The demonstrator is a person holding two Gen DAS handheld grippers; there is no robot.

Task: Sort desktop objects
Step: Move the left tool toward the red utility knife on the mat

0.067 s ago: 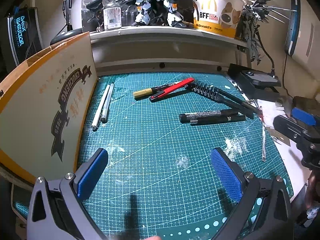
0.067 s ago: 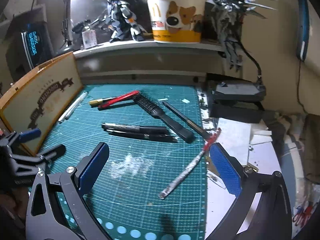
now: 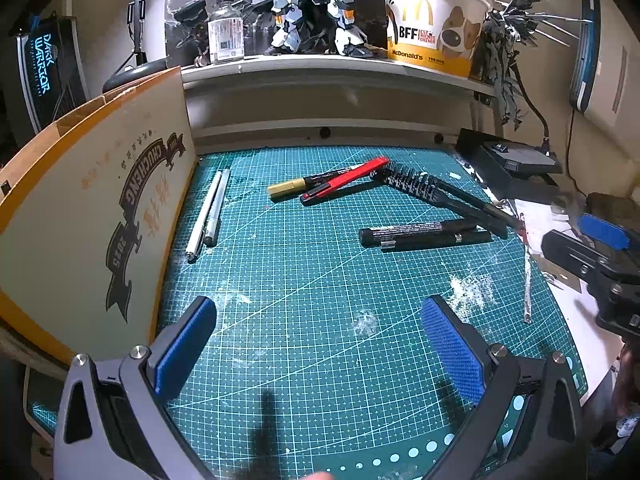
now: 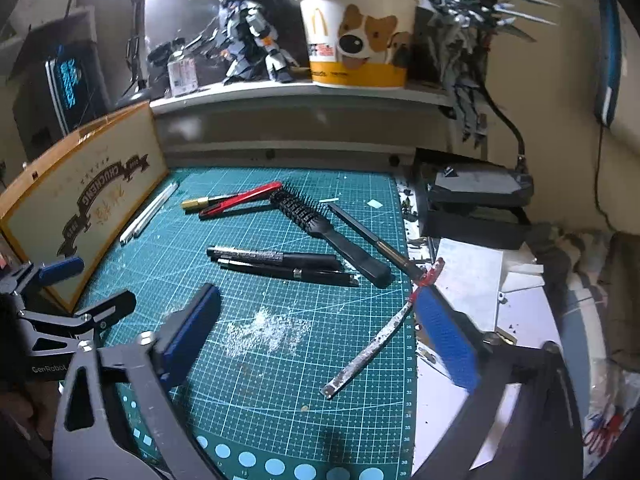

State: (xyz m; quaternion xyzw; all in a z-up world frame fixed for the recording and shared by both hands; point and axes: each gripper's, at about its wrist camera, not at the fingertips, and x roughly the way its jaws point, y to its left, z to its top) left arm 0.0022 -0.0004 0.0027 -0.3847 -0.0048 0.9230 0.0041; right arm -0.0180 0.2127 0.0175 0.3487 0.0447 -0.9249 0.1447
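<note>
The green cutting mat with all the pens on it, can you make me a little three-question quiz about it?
1. True or false: the left tool is holding a pen.
2. Which thing touches the red knife? A) gold marker B) white pens C) McDonald's bucket
3. Fill in: the black hairbrush lies on the green ____.

Key: 1. False; it is open and empty above the cutting mat. 2. A; the white pens lie apart by the wooden board, and the bucket stands up on the shelf. 3. Mat.
</note>
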